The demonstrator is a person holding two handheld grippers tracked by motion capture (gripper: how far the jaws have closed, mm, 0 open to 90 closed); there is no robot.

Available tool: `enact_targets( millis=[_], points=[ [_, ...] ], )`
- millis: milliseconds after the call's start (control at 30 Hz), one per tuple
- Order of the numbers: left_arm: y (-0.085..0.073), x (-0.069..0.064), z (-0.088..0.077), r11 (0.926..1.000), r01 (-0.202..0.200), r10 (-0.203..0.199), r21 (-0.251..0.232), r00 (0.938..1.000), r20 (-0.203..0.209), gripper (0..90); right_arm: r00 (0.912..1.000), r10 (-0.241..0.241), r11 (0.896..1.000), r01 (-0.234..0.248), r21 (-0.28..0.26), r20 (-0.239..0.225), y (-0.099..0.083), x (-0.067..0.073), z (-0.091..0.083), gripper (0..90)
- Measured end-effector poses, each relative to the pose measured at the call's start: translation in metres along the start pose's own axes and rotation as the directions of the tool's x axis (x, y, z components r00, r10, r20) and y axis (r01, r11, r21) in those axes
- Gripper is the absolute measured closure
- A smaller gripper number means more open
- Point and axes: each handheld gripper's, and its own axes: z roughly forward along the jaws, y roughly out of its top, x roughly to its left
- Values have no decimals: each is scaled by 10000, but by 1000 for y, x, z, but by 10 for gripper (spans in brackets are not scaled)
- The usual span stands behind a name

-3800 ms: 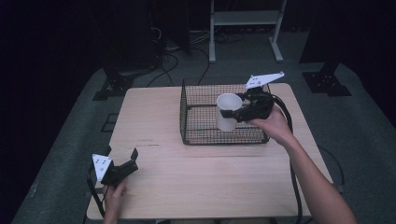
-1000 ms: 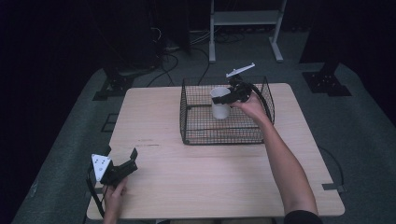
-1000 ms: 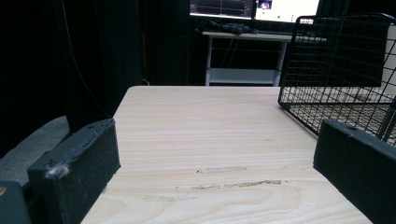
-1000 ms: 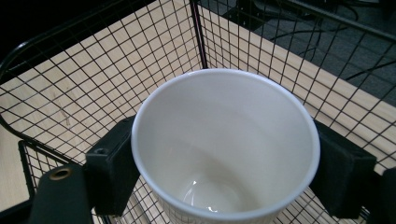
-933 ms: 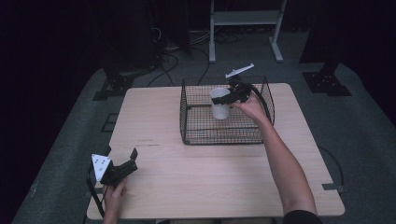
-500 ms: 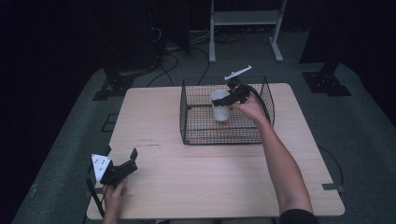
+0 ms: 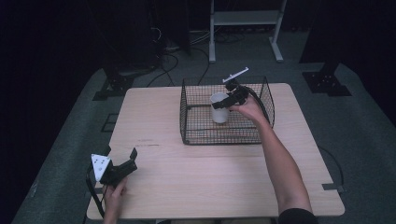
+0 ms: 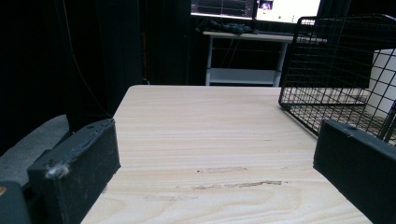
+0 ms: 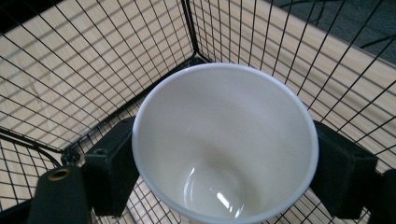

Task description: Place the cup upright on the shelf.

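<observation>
A white cup (image 7: 218,111) stands upright inside the black wire basket (image 7: 187,122) at the back of the table. My right gripper (image 7: 221,103) reaches in over the basket's far right side and is shut on the cup near its rim. In the right gripper view the empty cup (image 9: 224,140) sits between the two black jaws, both pressed against its wall, with the basket mesh (image 9: 93,70) under and around it. My left gripper (image 7: 120,154) rests open at the table's near left corner, holding nothing. Its view (image 8: 215,172) looks along the tabletop toward the basket (image 8: 336,70) and cup (image 8: 385,79).
The light wooden table (image 7: 196,177) has bare room between the basket and the left gripper. Dark floor, cables and a white metal stand (image 7: 243,18) lie behind the table. A monitor and shelf (image 8: 252,9) are far off in the left gripper view.
The right gripper has carried the cup from the basket's right side toward its back and lowered it a little inside. The left gripper has not moved.
</observation>
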Motion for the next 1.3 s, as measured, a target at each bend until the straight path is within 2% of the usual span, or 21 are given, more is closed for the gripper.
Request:
enact_targets(
  millis=[233,267,767,1033,1167,1300],
  points=[
    [0,0,0,10000,-25,25,1,10000,10,0,9999,-127,9998,126,143,25,-1,2,2,184],
    [0,0,0,10000,-25,25,0,10000,7,0,9999,-67,9999,68,118,-99,-2,2,3,180],
    [0,0,0,10000,-65,65,-17,10000,34,0,9993,-367,9987,366,354,12,-1,10,2,174],
    [0,-1,0,10000,-78,78,-16,10000,39,0,9999,-123,9992,127,-386,121,-3,11,-15,132],
    [0,-1,0,9999,-97,97,-24,10000,22,0,9997,218,9948,-228,-998,-112,-3,10,-28,132],
    [0,-1,0,10000,-82,82,-13,10000,17,0,9996,256,9924,-266,-1204,-99,-2,11,-40,132]
  ],
)
